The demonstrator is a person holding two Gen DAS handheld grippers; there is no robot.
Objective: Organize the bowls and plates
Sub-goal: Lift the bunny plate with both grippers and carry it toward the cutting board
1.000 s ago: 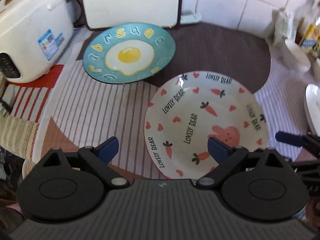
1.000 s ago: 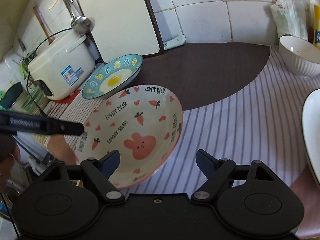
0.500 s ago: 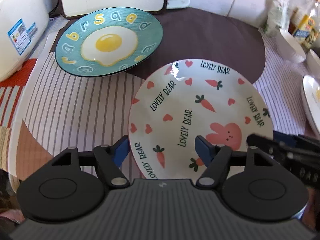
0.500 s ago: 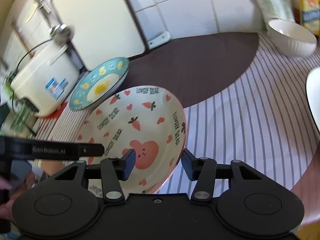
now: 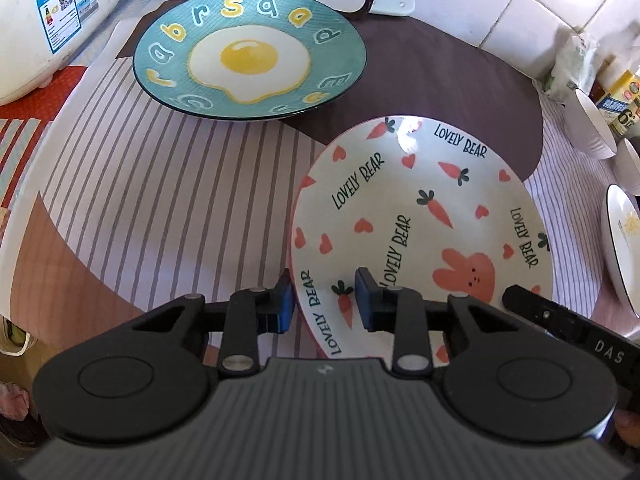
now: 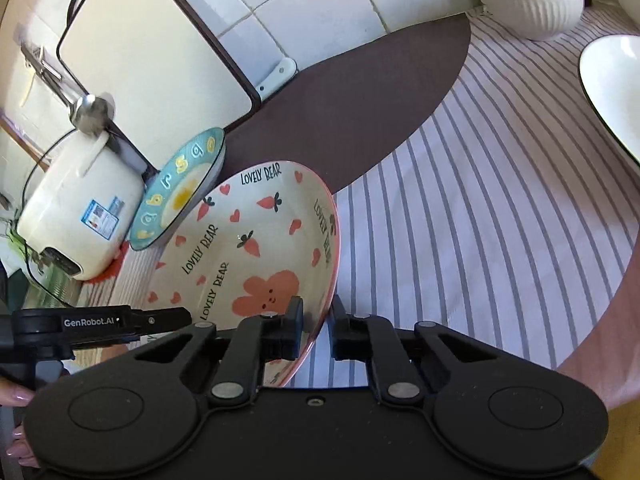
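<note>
Striped cloth point(image 5: 160, 200) underneath — both grippers have narrowed since a second ago: left gripper point(image 5: 324, 300) and right gripper point(image 6: 316, 330) now pinch the bunny plate point(image 5: 420, 220) rim near the cloth's front edge — ready to lift.

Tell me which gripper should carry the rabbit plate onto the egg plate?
Left, probably. The left gripper grips the rabbit plate on the rim nearer the egg plate; the right gripper pinches the far rim.

rabbit plate point(image 5: 420, 208): cream, pink hearts, carrots, rabbit
egg plate point(image 5: 250, 54): teal, fried-egg print, letters
cloth point(image 6: 480, 220): white, grey stripes
</note>
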